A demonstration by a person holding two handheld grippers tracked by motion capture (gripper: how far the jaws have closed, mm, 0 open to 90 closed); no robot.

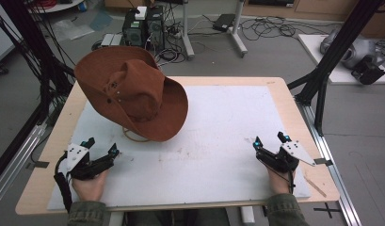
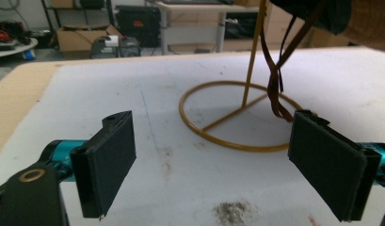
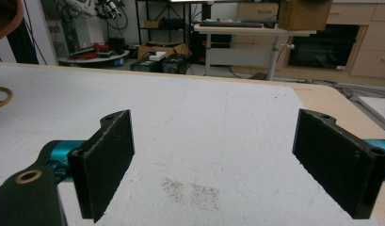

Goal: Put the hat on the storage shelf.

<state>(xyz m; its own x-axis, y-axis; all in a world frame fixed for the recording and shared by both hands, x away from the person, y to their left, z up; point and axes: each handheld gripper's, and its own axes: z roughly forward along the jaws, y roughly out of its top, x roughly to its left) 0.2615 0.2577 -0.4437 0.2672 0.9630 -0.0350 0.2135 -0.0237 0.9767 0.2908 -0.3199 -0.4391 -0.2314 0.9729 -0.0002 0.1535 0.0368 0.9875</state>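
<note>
A brown cowboy hat hangs tilted on a gold wire stand at the table's left back. In the left gripper view the stand's ring base and upright rod lie just ahead, with the hat's chin strap dangling onto the ring. My left gripper rests near the front left, open and empty, a short way in front of the stand. My right gripper rests at the front right, open and empty, far from the hat. Both sets of jaws stand wide apart over the white mat.
A white mat covers most of the wooden table. Computers and cables sit on the floor behind the table. Black frame posts stand at the right and left. The mat's middle and right are bare.
</note>
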